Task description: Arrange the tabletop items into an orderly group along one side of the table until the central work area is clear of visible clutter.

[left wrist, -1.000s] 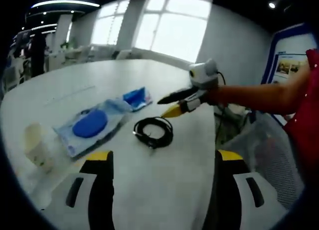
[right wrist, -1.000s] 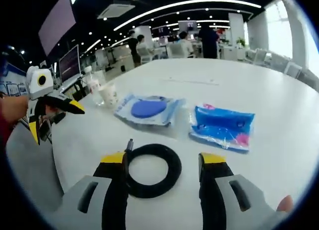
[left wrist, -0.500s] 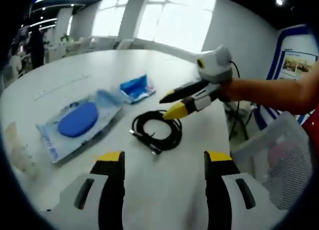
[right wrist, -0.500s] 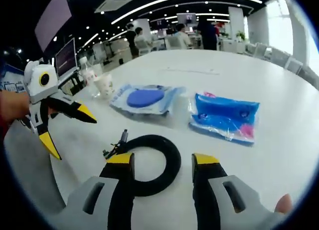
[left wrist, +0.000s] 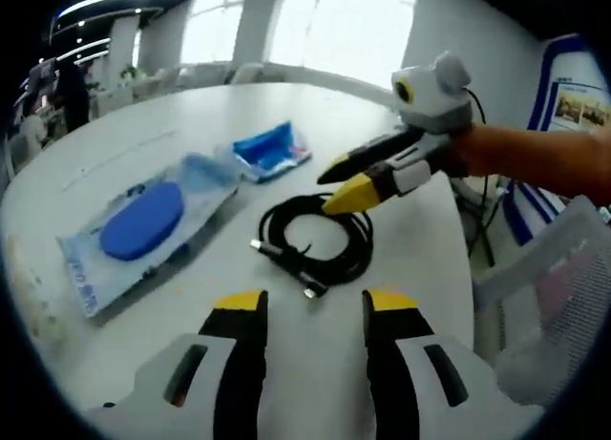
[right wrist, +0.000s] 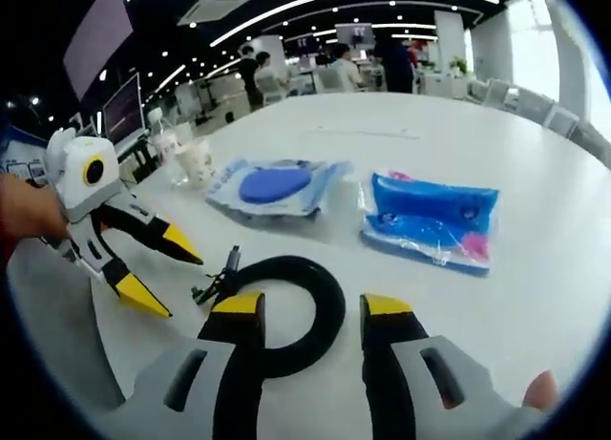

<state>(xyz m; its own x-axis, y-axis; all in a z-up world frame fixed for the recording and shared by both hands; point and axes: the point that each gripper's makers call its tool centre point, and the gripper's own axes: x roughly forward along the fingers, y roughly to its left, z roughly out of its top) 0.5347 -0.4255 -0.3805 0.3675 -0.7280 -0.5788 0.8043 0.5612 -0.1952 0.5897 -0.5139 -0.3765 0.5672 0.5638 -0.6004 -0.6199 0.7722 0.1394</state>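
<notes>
Your right gripper (right wrist: 310, 311) hides the near part of the black cable coil (right wrist: 286, 302), so you cannot see that part. Its jaws stand a little apart, one on each side of the coil's near edge, and I cannot tell if they touch it. In the left gripper view the coil (left wrist: 320, 240) is a loose ring of thin black loops, with its plug ends sticking out toward your left gripper (left wrist: 310, 306). That gripper's jaws are open, with bare table (left wrist: 315, 364) between them, and the coil lies just ahead of them.

The pack with the blue round pad (right wrist: 280, 185) has some print on it, but it is too blurry to read. It sits farther ahead of your right gripper. The bright blue pack (right wrist: 431, 219) is ahead and to the right, with a pink bit near one corner. The paper cup (right wrist: 198, 160) is far ahead on the left, small and hard to make out.
</notes>
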